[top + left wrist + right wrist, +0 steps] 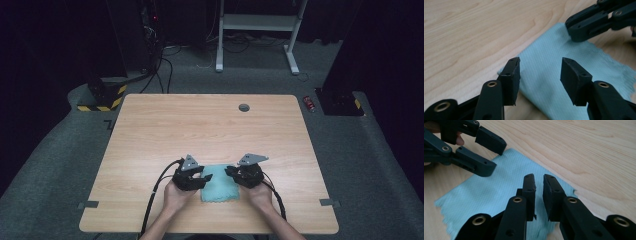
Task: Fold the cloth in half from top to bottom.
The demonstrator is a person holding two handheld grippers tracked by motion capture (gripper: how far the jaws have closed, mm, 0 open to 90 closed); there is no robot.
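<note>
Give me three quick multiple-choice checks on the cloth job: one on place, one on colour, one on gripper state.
1. Where does the cloth lie?
A. near edge of the table, between the grippers
B. far edge, by the grommet
C. on the floor

2. What colour is the cloth?
A. red
B. light teal
C. black

3. How does the left gripper stand?
A. shut on the cloth
B. jaws apart over the cloth
C. holding a bottle

Answers: 1 A, the high view shows it between both hands. 2 B, pale blue-green in every view. 3 B, cloth shows through the wide gap between its jaws.
</note>
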